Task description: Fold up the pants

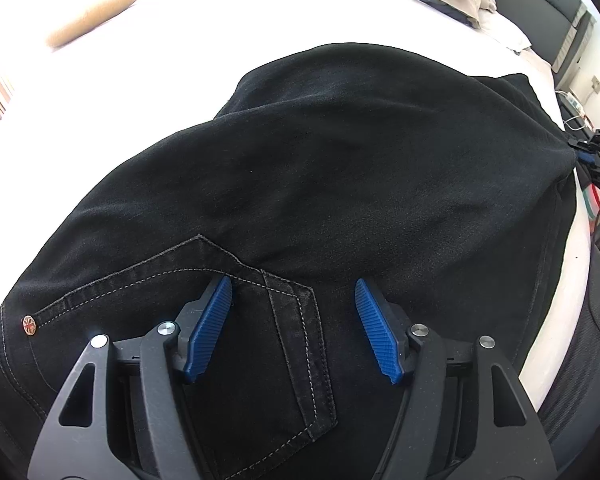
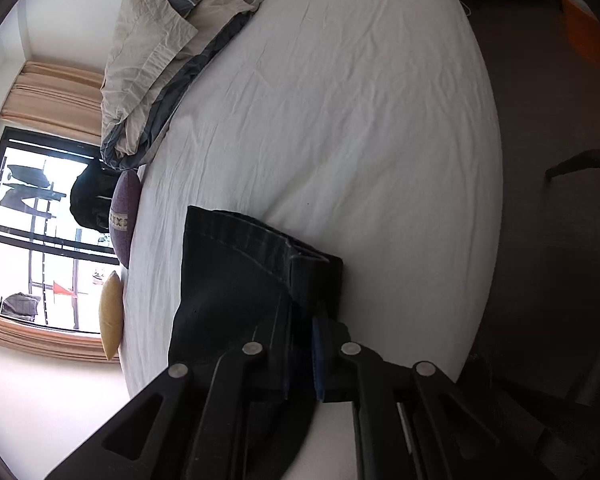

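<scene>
Black jeans (image 1: 320, 168) lie spread on a white bed (image 1: 204, 40). My left gripper (image 1: 294, 320) is open just above the seat of the jeans, its blue pads (image 1: 212, 328) on either side of a back pocket (image 1: 300, 360). My right gripper (image 2: 302, 344) is shut on the hem end of the jeans legs (image 2: 240, 272), with the cloth pinched between the pads. In the left wrist view the right gripper (image 1: 592, 156) shows at the far right edge, holding the cloth's end.
A crumpled beige duvet (image 2: 160, 40) lies at the bed's head. A purple cushion (image 2: 124, 216) and a tan cushion (image 2: 111, 314) lie along the bed's far side by a window. A dark floor (image 2: 552, 160) borders the bed's near edge.
</scene>
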A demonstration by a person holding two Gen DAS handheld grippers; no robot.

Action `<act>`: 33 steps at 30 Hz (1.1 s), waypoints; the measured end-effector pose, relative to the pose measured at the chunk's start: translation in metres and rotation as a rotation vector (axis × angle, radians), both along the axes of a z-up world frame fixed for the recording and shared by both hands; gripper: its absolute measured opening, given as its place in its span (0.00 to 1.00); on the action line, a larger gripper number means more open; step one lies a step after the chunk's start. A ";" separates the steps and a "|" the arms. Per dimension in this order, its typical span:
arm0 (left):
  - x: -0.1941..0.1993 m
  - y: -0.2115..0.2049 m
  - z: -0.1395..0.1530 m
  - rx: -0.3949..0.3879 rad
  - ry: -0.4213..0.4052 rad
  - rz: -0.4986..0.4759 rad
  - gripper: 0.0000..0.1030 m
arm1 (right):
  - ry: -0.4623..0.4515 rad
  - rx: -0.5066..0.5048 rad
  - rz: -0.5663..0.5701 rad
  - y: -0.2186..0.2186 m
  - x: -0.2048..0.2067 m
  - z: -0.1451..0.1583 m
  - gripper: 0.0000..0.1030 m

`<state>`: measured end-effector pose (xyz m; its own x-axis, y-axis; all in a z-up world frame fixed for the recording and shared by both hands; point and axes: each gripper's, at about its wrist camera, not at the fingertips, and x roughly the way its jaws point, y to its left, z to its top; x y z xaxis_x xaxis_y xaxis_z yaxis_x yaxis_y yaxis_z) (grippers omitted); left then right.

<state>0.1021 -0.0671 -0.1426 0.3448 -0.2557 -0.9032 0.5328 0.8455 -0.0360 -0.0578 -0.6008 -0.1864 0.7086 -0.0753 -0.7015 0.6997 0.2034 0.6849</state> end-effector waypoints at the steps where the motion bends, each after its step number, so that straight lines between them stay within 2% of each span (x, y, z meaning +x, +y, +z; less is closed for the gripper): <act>1: 0.000 0.000 0.000 -0.001 -0.001 0.001 0.61 | -0.008 -0.021 -0.011 0.000 -0.008 0.005 0.34; 4: -0.002 0.001 -0.003 0.003 -0.010 0.002 0.62 | -0.035 0.010 0.019 0.001 -0.017 0.003 0.35; 7: -0.003 0.000 -0.003 0.002 -0.013 0.008 0.63 | -0.065 0.119 0.031 0.005 -0.012 -0.025 0.35; 11: -0.006 -0.001 0.000 0.003 -0.017 0.011 0.63 | -0.191 0.212 -0.021 0.003 -0.002 -0.049 0.35; 12: -0.007 -0.001 0.000 0.003 -0.017 0.011 0.63 | -0.201 0.210 -0.014 0.002 0.001 -0.045 0.33; 13: -0.007 -0.001 0.000 0.004 -0.018 0.011 0.63 | -0.208 0.200 0.011 0.001 0.006 -0.038 0.26; 14: -0.008 -0.001 0.001 0.005 -0.019 0.010 0.63 | -0.219 0.194 0.038 0.001 0.011 -0.030 0.10; 16: -0.007 0.000 -0.001 0.005 -0.021 0.010 0.63 | -0.267 0.189 0.047 -0.001 0.013 -0.007 0.10; 18: -0.007 0.000 -0.001 0.002 -0.022 0.013 0.63 | -0.346 0.131 0.030 -0.003 0.007 0.027 0.10; 19: -0.007 0.000 -0.001 0.003 -0.023 0.013 0.63 | -0.334 0.077 0.024 -0.005 0.004 0.045 0.09; 20: -0.007 0.000 -0.002 0.004 -0.024 0.013 0.63 | -0.267 0.013 0.011 -0.007 0.001 0.061 0.10; 21: -0.007 -0.001 -0.002 0.004 -0.025 0.012 0.63 | -0.185 -0.041 -0.015 -0.008 -0.003 0.072 0.24; 22: -0.007 0.000 -0.002 0.002 -0.025 0.012 0.63 | -0.152 -0.083 -0.052 -0.009 -0.012 0.080 0.34; 23: -0.008 0.000 -0.002 0.000 -0.025 0.013 0.63 | -0.175 -0.109 -0.074 -0.009 -0.019 0.085 0.38; 27: -0.008 0.000 -0.003 0.000 -0.031 0.013 0.63 | -0.166 -0.067 -0.019 -0.002 -0.019 0.068 0.41; 33: -0.009 0.001 -0.003 -0.001 -0.031 0.013 0.63 | -0.162 0.141 -0.001 0.007 -0.002 0.004 0.41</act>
